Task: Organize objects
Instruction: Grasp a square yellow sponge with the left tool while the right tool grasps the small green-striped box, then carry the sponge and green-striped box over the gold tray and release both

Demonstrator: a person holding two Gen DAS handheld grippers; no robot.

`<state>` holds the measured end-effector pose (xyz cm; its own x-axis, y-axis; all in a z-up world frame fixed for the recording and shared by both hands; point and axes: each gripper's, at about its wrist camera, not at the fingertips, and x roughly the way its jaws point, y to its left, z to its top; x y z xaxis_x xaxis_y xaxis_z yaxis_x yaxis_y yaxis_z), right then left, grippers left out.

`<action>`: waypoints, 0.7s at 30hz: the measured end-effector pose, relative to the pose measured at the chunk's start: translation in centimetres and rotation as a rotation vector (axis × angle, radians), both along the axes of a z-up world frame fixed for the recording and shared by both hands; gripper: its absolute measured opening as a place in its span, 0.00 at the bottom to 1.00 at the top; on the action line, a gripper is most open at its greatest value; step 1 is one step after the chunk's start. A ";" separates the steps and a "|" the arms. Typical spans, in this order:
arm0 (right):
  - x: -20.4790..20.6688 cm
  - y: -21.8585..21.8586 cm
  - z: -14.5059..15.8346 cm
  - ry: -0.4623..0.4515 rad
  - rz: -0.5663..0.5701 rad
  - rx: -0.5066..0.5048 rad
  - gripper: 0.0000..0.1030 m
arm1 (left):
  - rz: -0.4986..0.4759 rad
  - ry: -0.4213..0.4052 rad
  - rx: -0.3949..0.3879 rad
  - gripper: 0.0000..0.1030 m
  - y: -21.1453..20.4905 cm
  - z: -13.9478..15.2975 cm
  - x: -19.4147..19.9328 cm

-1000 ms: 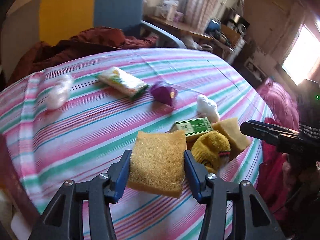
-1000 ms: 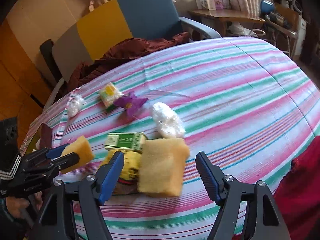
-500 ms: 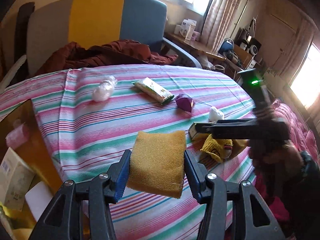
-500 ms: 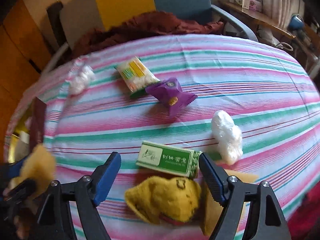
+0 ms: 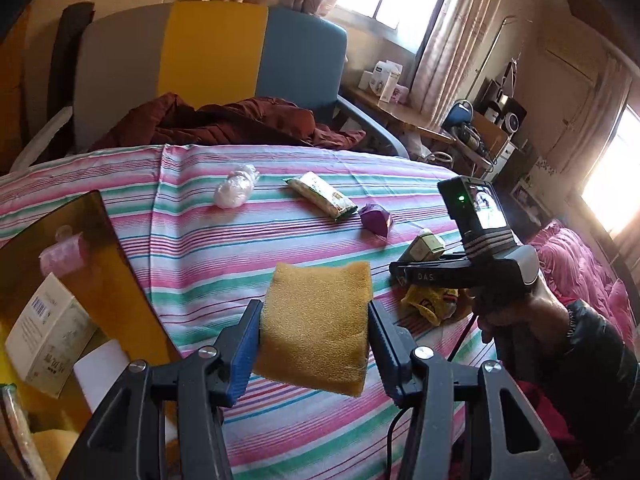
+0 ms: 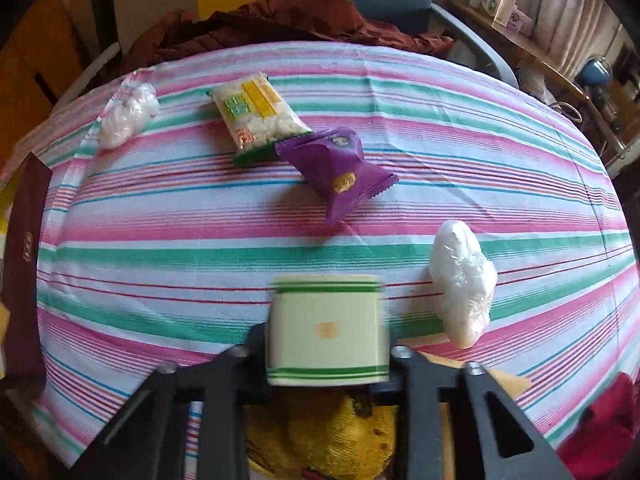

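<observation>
My left gripper (image 5: 314, 314) is shut on a yellow sponge (image 5: 316, 320), held above the striped tablecloth (image 5: 192, 264). In the right wrist view, my right gripper (image 6: 325, 342) has its jaws closing on a cream box with green stripes (image 6: 326, 328), and both pads press on its sides. A yellow sock (image 6: 320, 440) lies under that gripper, with a second sponge (image 6: 508, 384) beside it. From the left wrist view, the right gripper (image 5: 404, 274) is low over the sock (image 5: 426, 304) with the box (image 5: 426, 246) at its tip, held by a hand.
A purple packet (image 6: 340, 168), a rice cracker pack (image 6: 252, 116) and two white plastic bundles (image 6: 462, 284) (image 6: 126, 116) lie on the cloth. An open orange-lined box (image 5: 100, 280) holding a white carton (image 5: 48, 332) stands at the left edge. A chair (image 5: 216, 52) with a maroon garment is behind.
My left gripper drew back to the left with the sponge, bringing the open box into view. My right gripper dropped over the green-striped box and closed on it.
</observation>
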<state>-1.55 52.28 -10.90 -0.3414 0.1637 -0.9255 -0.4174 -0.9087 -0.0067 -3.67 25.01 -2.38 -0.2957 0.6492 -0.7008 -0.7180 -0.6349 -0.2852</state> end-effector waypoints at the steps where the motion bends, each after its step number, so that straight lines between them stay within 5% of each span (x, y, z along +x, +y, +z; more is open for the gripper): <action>1: 0.2 0.0 0.2 0.017 -0.001 -0.009 0.29 | 0.005 0.000 0.003 0.51 -0.4 0.0 0.1; 10: 1.7 -1.9 3.8 0.155 0.055 -0.048 0.29 | 0.027 0.010 0.024 0.51 -2.4 0.6 0.9; 21: 0.4 -9.8 7.6 0.246 0.231 -0.049 0.29 | 0.120 0.028 0.047 0.51 -6.6 1.5 1.3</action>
